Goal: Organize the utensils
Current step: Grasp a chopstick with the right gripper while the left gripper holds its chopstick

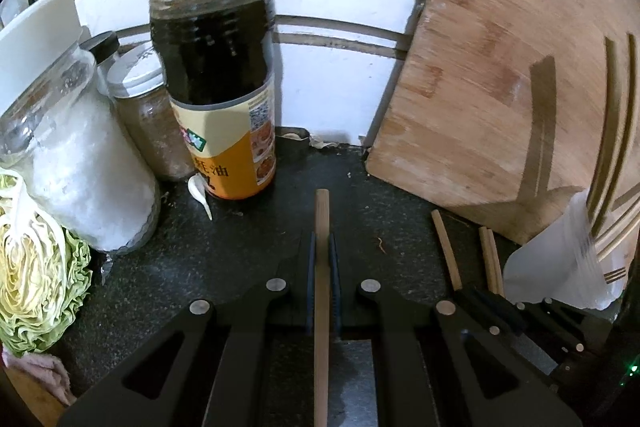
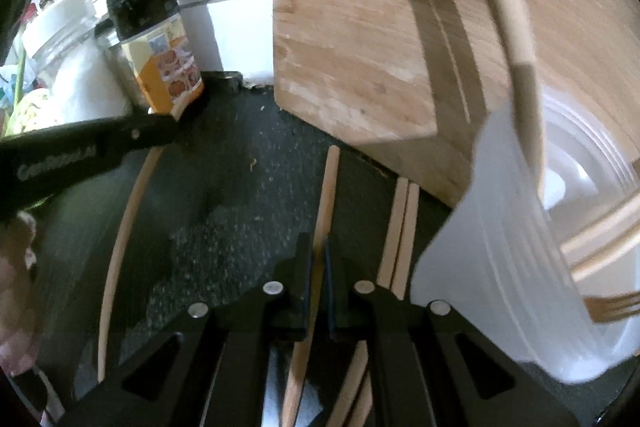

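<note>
Chopsticks lie on the dark worktop [image 1: 240, 259]; left gripper [image 1: 322, 247] jaws pinch one chopstick [image 1: 321, 211], right gripper [image 2: 318, 251] jaws pinch another [image 2: 329, 183].

Both grippers are matte black: the left gripper [image 1: 322, 247] and right gripper [image 2: 318, 251] have flat linkage arms with triangular cut-outs, round silver pivot pins and blue-edged fingers [image 1: 311, 267]. White lettering, too blurred to read, marks the left one's side.

sauce bottle [image 1: 216, 67] label shows "耗油", neck band reads "多鲜"; left gripper [image 2: 175, 125] arm has "GenRobot.AI" printed, kinda blurry
</note>
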Demonstrator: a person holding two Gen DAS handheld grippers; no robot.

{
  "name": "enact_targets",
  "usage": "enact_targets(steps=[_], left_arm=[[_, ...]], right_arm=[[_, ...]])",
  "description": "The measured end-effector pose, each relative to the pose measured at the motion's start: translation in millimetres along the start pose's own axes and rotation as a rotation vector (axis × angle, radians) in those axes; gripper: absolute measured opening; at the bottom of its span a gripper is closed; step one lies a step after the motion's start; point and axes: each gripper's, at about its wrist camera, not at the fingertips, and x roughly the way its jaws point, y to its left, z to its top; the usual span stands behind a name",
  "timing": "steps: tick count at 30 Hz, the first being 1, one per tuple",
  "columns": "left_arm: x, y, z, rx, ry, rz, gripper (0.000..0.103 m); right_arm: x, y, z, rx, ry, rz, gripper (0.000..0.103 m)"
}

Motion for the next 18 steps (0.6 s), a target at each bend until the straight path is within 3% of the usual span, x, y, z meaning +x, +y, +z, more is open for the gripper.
enact_targets(steps=[7,11,18], left_arm=[[3.6,8.1,2.0,-0.025,0.031,-0.007,0.006],[3.1,8.8,1.7,-0.026,0.029,-0.015,0.006],[-49.4,3.8,0.8,0.001,-0.169,-0.119,0.006]], right_arm=[[9.2,5.4,2.3,-0.003,-0.026,-0.027,0.007],[6.0,3.6,1.6,0.004,-0.026,0.03,0.007],[-47.1,-2.3,0.0,0.004,-0.177,0.175,0.007]])
